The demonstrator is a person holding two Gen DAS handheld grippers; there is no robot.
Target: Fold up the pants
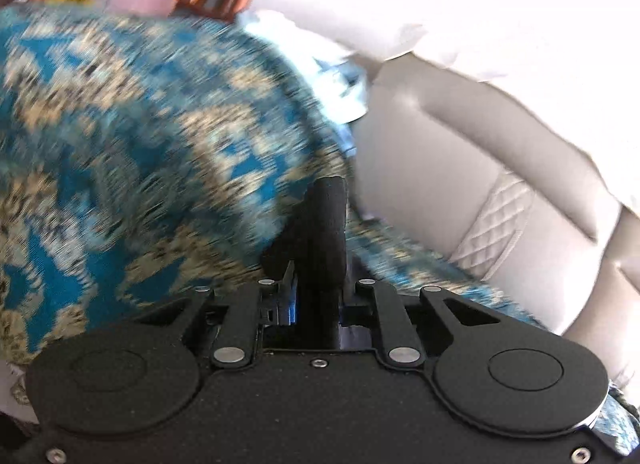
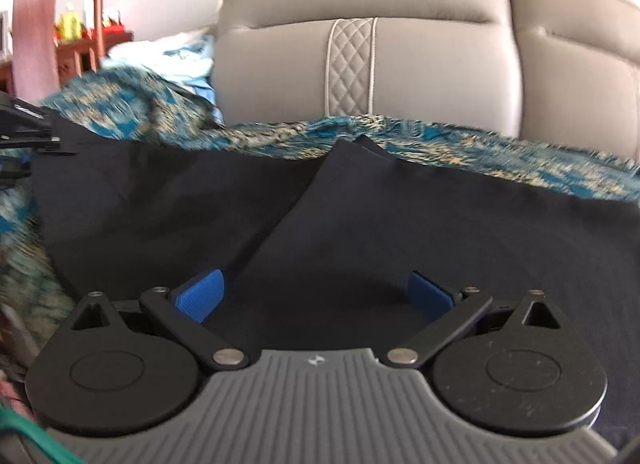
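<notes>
Soft, limp pants (image 2: 340, 215) lie under the spread right tool (image 2: 316, 296); pinch a hem. Left tool (image 1: 320, 219) is pressed together.

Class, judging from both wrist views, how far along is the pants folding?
Done: dark pants lie spread on the patterned cover, one flap folded over. In hand: left gripper has shut jaws; right gripper is open over the cloth. Left: further folds.
</notes>
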